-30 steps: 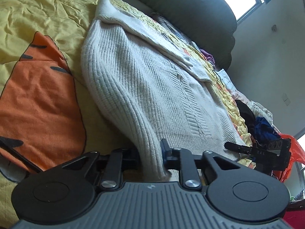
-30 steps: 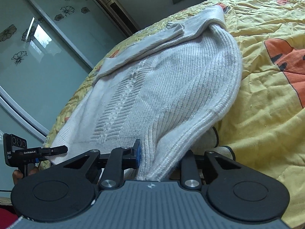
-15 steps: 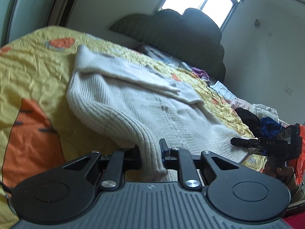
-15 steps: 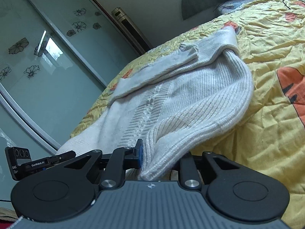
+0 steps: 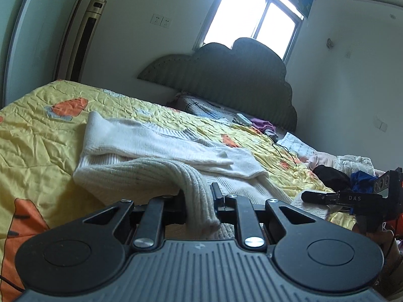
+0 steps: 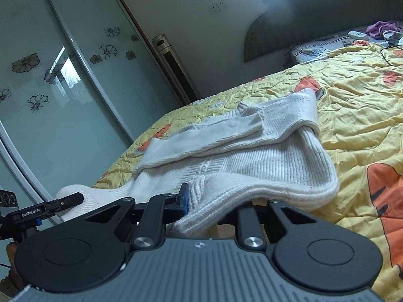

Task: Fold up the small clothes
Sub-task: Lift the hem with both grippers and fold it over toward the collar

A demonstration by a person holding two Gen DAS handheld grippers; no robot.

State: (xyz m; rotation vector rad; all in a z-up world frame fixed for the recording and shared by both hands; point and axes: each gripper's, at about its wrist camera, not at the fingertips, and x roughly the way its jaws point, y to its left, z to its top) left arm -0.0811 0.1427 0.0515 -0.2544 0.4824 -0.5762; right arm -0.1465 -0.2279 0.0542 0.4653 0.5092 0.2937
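Lying on the yellow quilt [image 5: 50, 136] is a white sweater [image 5: 156, 151], with its sleeves folded across the top part. The left gripper [image 5: 199, 201] is pinched tight on one corner of the sweater's bottom edge, and the ribbed knit hangs down between its fingers [image 5: 216, 193]. The right gripper [image 6: 211, 201] is pinched tight on the other corner of that edge, and the knit drapes over it toward the camera. Both corners are lifted off the quilt, while the rest of the sweater lies flat on it. Past the sweater, at the head of the quilt, stands a dark headboard [image 5: 236, 70] under a bright window [image 5: 252, 17]. A pile of clothes [image 5: 340, 166] sits on the quilt's far edge, well apart from the sweater. Glass doors [image 6: 63, 88] with flower shapes stand beyond the quilt on the other side
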